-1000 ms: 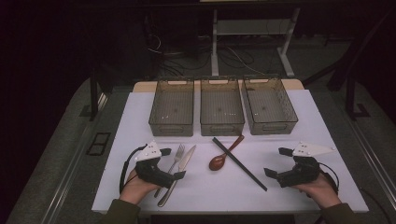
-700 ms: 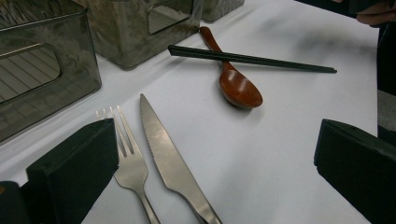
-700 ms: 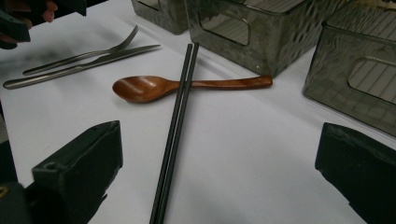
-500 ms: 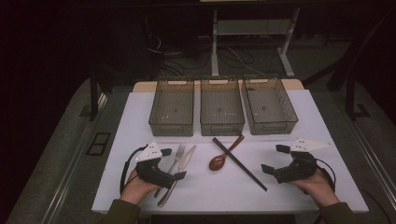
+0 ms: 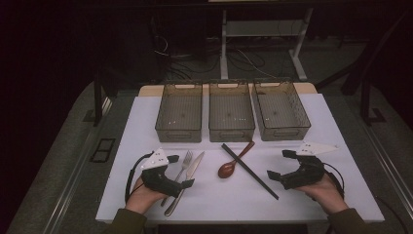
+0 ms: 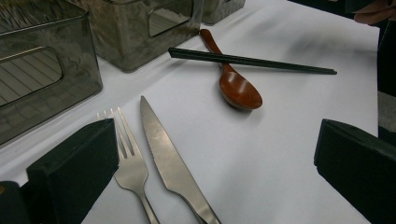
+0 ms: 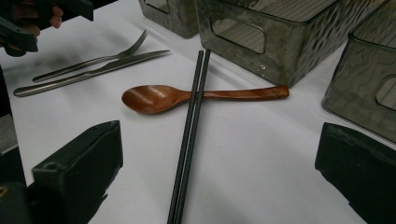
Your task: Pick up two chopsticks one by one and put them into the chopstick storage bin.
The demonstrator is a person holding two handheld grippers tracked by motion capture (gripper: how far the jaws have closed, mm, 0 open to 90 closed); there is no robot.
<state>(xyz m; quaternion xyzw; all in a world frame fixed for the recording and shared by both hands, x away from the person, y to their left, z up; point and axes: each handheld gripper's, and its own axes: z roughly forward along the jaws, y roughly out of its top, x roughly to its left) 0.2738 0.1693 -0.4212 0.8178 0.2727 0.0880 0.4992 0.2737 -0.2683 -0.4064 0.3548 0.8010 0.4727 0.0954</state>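
Note:
A steel fork and knife lie side by side at the front left of the white table. My left gripper is open, its jaws either side of them; in the left gripper view the fork lies against the left jaw and the knife between the jaws. A brown wooden spoon lies mid-table with black chopsticks across its handle. My right gripper is open and empty just right of the chopsticks, which run up between its jaws.
Three smoky transparent bins stand in a row at the back: left, middle, right, all empty. A person's hands hold both grippers from the near edge. Dark floor, cables and a stand lie beyond the table.
My right gripper has slid a little to the left and forward, closer to the chopsticks. The left gripper has hardly moved.

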